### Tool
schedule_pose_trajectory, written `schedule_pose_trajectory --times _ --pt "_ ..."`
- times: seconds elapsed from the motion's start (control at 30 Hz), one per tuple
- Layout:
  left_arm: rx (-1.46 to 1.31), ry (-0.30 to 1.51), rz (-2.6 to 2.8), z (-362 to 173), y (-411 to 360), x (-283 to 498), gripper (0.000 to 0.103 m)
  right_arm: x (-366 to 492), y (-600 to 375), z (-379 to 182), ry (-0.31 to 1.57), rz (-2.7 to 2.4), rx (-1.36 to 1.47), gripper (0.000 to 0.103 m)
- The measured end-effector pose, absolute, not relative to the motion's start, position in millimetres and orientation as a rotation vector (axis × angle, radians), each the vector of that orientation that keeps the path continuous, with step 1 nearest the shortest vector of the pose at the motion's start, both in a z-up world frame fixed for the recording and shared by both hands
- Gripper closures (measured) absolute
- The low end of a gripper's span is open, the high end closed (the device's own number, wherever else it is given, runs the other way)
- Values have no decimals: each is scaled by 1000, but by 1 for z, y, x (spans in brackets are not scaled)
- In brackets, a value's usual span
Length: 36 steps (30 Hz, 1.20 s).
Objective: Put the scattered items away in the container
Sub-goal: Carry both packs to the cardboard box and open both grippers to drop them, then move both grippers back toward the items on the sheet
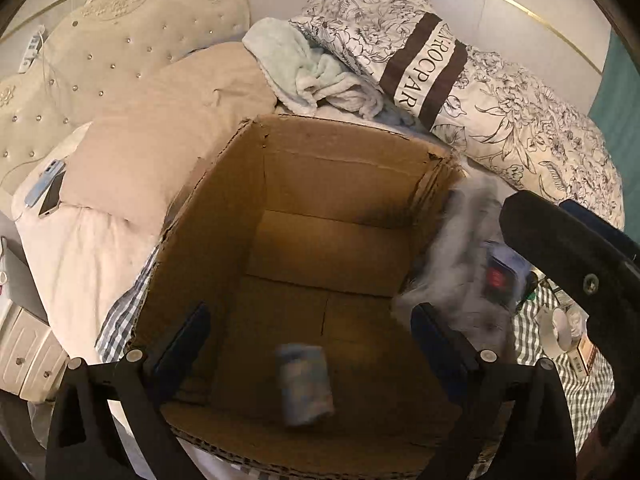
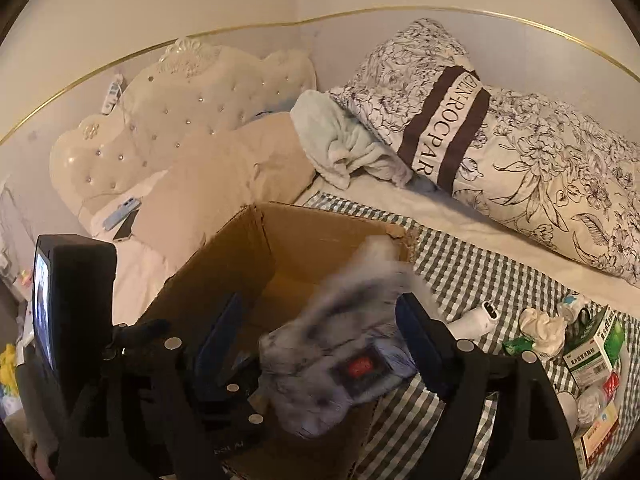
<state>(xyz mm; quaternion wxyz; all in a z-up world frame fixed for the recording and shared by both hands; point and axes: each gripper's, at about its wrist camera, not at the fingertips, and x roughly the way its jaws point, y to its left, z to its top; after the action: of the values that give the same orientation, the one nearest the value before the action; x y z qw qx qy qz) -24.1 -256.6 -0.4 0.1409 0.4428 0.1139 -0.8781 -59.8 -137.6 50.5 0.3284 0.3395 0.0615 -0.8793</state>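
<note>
Right wrist view: a blurred grey furry item (image 2: 340, 360) with a red patch hangs between the spread fingers of the right gripper (image 2: 320, 344), above the near right edge of the cardboard box (image 2: 280, 240).
Right gripper state: jaws wide, pads not seen pressing the furry item; it looks released and falling, though the blur leaves contact uncertain.
Left wrist view: left gripper (image 1: 312, 340) points down into the box, jaws fully spread, nothing gripped.
Already in box: 1 small bluish roll (image 1: 306, 384), blurred, on the floor near the left gripper.
Furry item's place: over the box's right wall (image 1: 436, 200), partly inside, partly outside.
Remaining clutter: white tube (image 2: 476, 320), crumpled tissue (image 2: 544, 330), green medicine box (image 2: 592, 352), all on the checked sheet (image 2: 480, 272) right of the box.
Key relation: the clutter lies right of the right gripper, well apart from the left; the tube's long axis runs left to right.
Nearer hand: right.
</note>
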Motion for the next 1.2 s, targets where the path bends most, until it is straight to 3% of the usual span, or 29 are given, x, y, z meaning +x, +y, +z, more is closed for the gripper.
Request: schedule_pose_trajectory --times 0.47,0.9,1.2 --pt "1257 345 -2574 23 -222 -18 1 -60 -76 64 61 -2373 911 24" --pt "1308 272 -2702 27 -107 -42 1 -70 54 55 2 -2530 1018 24" --pt "1385 174 -2750 3 -38 -61 1 -76 136 33 -51 -2629 1100 24"
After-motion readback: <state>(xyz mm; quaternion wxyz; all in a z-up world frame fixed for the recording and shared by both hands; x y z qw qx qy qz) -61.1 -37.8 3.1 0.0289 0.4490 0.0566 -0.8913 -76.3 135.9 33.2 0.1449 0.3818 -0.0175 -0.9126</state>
